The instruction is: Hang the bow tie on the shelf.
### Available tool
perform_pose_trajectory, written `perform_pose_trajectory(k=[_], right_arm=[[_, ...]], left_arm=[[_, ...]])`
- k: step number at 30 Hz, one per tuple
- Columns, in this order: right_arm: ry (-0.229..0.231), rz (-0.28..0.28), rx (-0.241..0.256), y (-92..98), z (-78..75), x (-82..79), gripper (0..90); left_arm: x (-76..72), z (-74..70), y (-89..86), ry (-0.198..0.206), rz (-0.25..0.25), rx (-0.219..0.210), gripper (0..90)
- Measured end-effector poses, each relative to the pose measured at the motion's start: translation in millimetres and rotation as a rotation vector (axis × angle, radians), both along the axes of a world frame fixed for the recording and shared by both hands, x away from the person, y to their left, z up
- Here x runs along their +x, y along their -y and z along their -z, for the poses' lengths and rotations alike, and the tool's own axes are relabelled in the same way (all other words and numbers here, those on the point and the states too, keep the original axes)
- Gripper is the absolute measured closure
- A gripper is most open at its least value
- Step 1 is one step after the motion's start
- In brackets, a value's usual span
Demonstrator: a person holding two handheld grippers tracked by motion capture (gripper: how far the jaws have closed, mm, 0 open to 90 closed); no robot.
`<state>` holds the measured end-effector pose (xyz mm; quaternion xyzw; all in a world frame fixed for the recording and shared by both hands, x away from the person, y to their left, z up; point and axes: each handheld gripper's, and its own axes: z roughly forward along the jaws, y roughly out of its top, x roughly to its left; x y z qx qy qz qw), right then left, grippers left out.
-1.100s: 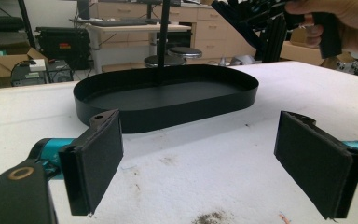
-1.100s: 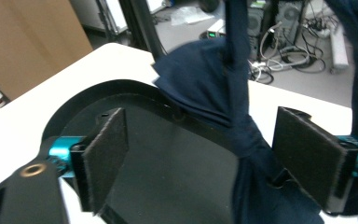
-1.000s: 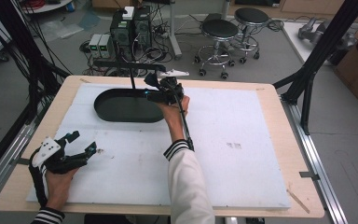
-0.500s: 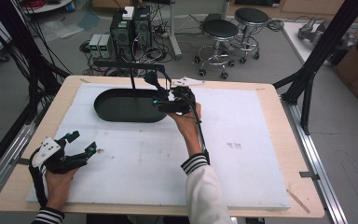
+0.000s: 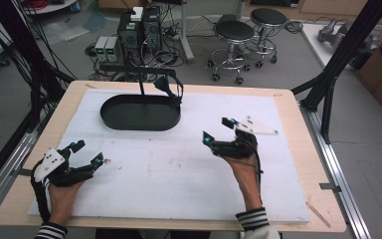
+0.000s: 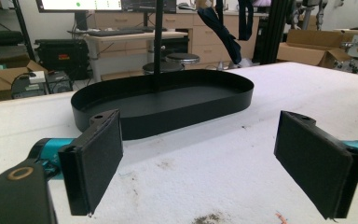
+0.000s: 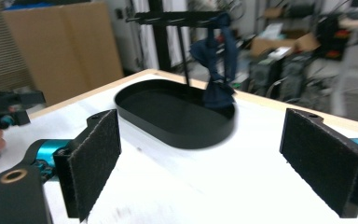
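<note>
Right gripper (image 5: 220,131) gapes over bare mat (image 5: 179,169), clear of tray (image 5: 140,113).

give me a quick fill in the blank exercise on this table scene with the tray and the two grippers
1. The black oval tray has a rack whose bar holds a dark ____ cloth.
2. The jaws of the left gripper stand ____.
3. The right gripper holds ____ between its jaws.
4. The tray rests on a ____ mat.

Missing words: blue; open; nothing; white
</note>
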<state>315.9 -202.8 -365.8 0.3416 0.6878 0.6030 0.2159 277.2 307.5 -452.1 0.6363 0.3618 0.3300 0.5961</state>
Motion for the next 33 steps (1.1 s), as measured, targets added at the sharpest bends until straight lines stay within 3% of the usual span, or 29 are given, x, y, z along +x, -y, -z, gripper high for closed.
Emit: perform_pose_trajectory(k=[1,2,4,9,13,21,26,33], right_arm=[[0.023,0.037,0.006,15.1,7.8,-15.0,11.4],[0.023,0.037,0.006,15.1,7.8,-15.0,11.4],[0.056,0.078,0.001,34.0,18.6,-31.0,11.4],[0.104,0.148,-0.028,55.7,34.2,-45.7,11.4],[0.129,0.206,-0.029,66.8,48.4,-51.6,11.4],[0.129,0.294,-0.015,74.4,76.7,-53.9,11.4],[0.122,0.312,-0.052,74.3,83.2,-52.2,11.4],[0.137,0.329,-0.025,76.9,86.4,-53.9,11.4]], left_arm=[[0.0,0.0,0.0,-0.001,0.000,0.001,15.8],[0.1,0.0,-0.1,0.000,0.001,0.000,15.8],[0.2,0.1,-0.3,0.000,0.001,-0.003,15.8],[-0.2,0.0,-0.2,0.002,0.001,0.000,15.8],[-0.3,0.0,0.0,0.003,0.002,0.001,15.8],[-0.4,0.2,0.4,0.006,0.001,0.002,15.8],[-0.4,0.1,0.3,0.003,0.002,0.002,15.8],[-0.6,0.2,0.5,0.008,0.001,0.001,15.8]])
